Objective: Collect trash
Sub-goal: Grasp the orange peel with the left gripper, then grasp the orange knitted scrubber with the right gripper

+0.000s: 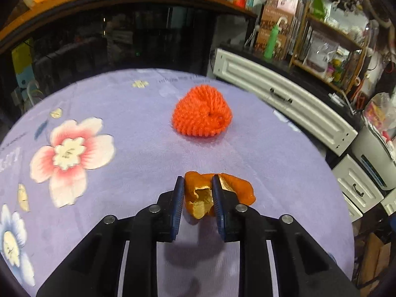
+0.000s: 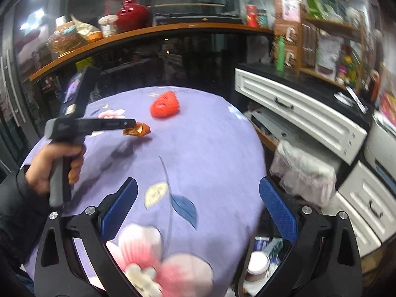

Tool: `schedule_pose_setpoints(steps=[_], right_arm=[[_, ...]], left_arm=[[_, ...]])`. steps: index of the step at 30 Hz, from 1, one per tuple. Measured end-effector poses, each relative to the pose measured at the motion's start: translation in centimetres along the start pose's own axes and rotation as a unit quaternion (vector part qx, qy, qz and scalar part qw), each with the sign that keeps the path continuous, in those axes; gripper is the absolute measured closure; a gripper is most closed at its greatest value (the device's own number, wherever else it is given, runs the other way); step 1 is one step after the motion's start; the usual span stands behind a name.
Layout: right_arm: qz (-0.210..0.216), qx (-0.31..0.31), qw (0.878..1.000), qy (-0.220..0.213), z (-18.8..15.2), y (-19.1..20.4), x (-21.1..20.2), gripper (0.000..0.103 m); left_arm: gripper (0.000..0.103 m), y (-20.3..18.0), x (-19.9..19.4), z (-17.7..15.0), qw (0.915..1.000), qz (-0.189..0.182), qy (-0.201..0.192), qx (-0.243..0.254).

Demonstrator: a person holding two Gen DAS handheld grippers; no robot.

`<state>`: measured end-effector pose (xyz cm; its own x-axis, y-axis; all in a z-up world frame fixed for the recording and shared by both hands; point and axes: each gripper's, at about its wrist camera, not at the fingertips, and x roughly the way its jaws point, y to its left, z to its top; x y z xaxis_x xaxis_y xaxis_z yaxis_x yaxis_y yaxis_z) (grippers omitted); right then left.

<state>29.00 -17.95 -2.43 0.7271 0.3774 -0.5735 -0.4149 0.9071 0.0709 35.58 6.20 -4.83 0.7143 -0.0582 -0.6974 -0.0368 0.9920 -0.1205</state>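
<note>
Orange peel [image 1: 198, 198] sits clenched between the blue pads of the left gripper [image 1: 198, 193], low in the middle of the left wrist view and lifted just above the purple flowered tablecloth [image 1: 128, 153]. Right gripper [image 2: 198, 208] hangs spread wide with nothing inside. One red spiky ball [image 1: 201, 111] still lies further up on the cloth, so collecting seems only partly done.
</note>
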Motion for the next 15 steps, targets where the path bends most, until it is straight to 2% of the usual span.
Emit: schedule_pose_setpoints(steps=[4, 7, 9, 12, 15], right_arm=[[0.024, -0.012, 1.000, 0.002, 2.1, 1.6, 1.7, 0.006], [0.050, 0.004, 0.999, 0.008, 4.0, 2.4, 3.6, 0.006], [0.063, 0.012, 0.998, 0.011, 5.4, 2.8, 5.2, 0.006], [0.066, 0.012, 0.997, 0.033, 7.9, 4.1, 8.9, 0.006], [0.079, 0.024, 0.995, 0.049, 9.4, 4.9, 12.1, 0.006]], left_arm=[[0.080, 1.2, -3.5, -0.9, 0.9994, -0.006, -0.031, -0.011], [0.080, 2.3, -5.5, -1.9, 0.9982, 0.010, -0.056, -0.019], [0.080, 2.9, -5.9, -2.4, 0.9968, 0.030, -0.070, -0.026], [0.080, 4.0, -5.5, -2.5, 0.9964, 0.027, -0.065, -0.047], [0.080, 4.2, -5.3, -2.5, 0.9959, 0.039, -0.068, -0.045]])
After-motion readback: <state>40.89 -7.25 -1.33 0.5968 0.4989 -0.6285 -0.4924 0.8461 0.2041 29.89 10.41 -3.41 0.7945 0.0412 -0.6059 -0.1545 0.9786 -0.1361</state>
